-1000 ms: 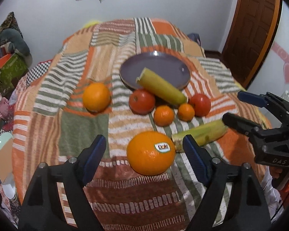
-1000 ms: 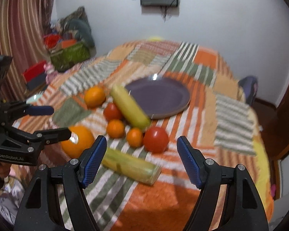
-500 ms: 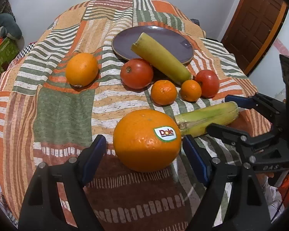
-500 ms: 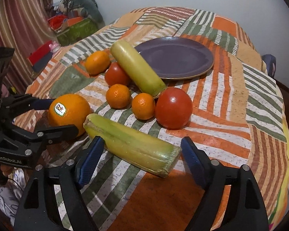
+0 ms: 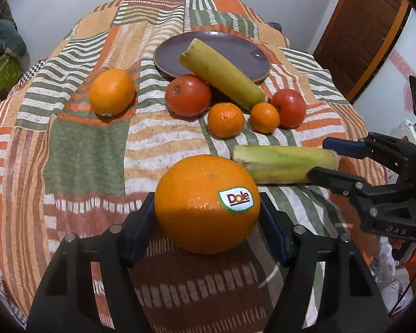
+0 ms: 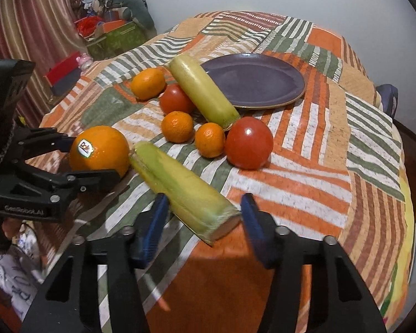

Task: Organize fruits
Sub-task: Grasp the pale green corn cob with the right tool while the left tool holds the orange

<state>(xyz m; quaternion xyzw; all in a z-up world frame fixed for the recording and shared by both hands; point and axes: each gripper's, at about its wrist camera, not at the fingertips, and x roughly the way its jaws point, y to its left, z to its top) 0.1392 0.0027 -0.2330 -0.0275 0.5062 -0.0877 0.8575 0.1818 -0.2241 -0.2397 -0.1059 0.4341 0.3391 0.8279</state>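
Observation:
A large orange (image 5: 205,202) with a Dole sticker sits near the table's front edge between the pads of my left gripper (image 5: 205,208). Its jaws are closing and both pads touch the fruit's sides. My right gripper (image 6: 205,205) is closing too, on the near end of a husked corn cob (image 6: 180,183) that lies slantwise on the cloth. In the right wrist view the left gripper (image 6: 94,158) clasps the large orange (image 6: 99,149). A purple plate (image 5: 235,50) stands behind, with a second corn cob (image 5: 222,75) leaning on its rim.
On the striped patchwork cloth (image 5: 83,152) lie a smaller orange (image 5: 112,93), two tomatoes (image 5: 187,95) (image 5: 288,108) and two mandarins (image 5: 226,120) (image 5: 264,118). A brown door (image 5: 360,33) is at the right, and boxes and bags (image 6: 111,33) stand at the left wall.
Both grippers have come down and closed in. The left pads now touch the large orange. The right pads have narrowed around the corn cob's end.

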